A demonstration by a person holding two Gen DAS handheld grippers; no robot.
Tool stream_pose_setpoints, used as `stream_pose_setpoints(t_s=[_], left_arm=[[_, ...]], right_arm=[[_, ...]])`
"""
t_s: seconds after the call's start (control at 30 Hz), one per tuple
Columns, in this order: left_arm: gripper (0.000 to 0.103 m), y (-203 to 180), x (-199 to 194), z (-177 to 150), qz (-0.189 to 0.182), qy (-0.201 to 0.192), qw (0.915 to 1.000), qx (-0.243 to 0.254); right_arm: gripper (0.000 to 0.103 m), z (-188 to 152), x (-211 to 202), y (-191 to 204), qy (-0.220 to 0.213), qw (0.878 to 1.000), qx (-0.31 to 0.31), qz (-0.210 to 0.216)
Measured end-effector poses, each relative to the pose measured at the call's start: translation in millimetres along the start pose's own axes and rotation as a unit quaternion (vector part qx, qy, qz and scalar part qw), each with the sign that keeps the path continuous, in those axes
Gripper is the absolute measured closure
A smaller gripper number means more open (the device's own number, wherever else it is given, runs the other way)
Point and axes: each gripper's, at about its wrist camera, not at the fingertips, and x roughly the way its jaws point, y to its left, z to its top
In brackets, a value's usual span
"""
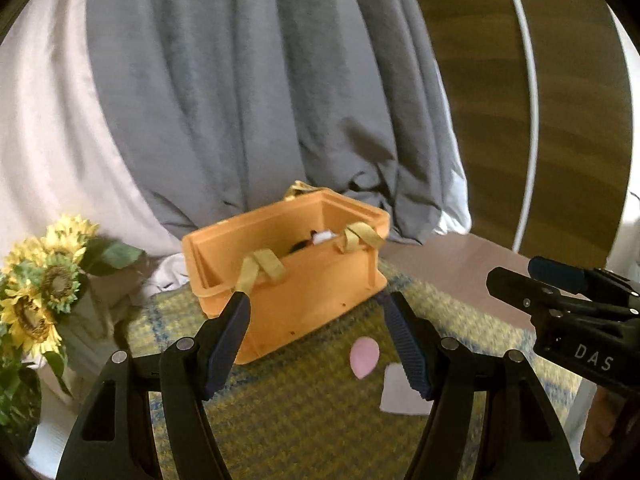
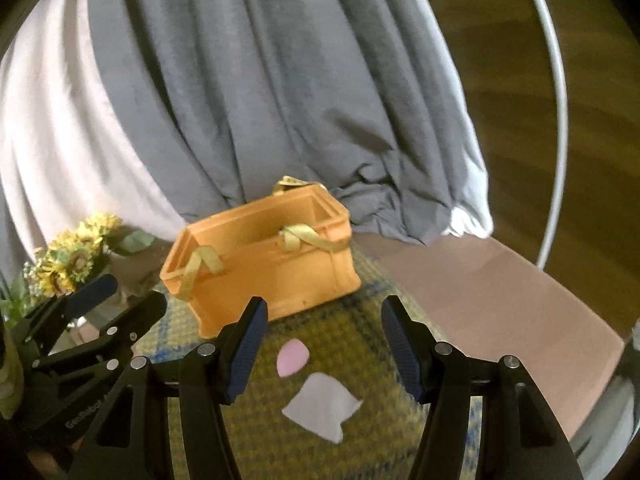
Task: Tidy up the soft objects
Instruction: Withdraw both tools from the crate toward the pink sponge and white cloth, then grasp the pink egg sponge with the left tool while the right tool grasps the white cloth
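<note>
A pink petal-shaped soft piece (image 2: 293,357) and a pale grey fabric square (image 2: 322,405) are lying flat on the yellow woven mat (image 2: 360,304), just in front of the orange fabric storage bin (image 2: 264,256). Both look light and limp, likely needing an edge pinch. The right gripper (image 2: 320,344) and left gripper (image 1: 316,344) are hovering with jaws apart, holding nothing. Sunflowers (image 1: 44,280) are standing off to the left.
</note>
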Motion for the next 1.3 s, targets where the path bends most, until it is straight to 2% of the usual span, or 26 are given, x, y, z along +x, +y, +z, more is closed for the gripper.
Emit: stream_pose_setpoints(t_s=[0.3, 0.57, 0.87, 1.03, 1.17, 1.3], left_arm=[[0.035, 8, 19, -24, -0.058, 0.024, 0.9976, 0.029], [0.038, 9, 52, -40, -0.079, 0.046, 0.9940, 0.061], [0.041, 6, 95, -55, -0.114, 0.077, 0.9882, 0.068], [0.043, 1, 116, -61, -0.126, 0.090, 0.9848, 0.079], [0.043, -3, 132, -66, -0.139, 0.101, 0.9820, 0.079], [0.043, -6, 148, -70, -0.151, 0.111, 0.9792, 0.078]], right_arm=[[0.043, -41, 1, 14, 0.017, 0.999, 0.027, -0.037], [0.043, -73, 27, 16, 0.050, 0.995, 0.040, -0.070], [0.044, -98, 59, 12, 0.086, 0.990, 0.064, -0.089], [0.053, -108, 76, 12, 0.108, 0.988, 0.069, -0.084], [0.054, -112, 84, 10, 0.116, 0.987, 0.075, -0.083], [0.060, -114, 95, 7, 0.126, 0.985, 0.083, -0.080]])
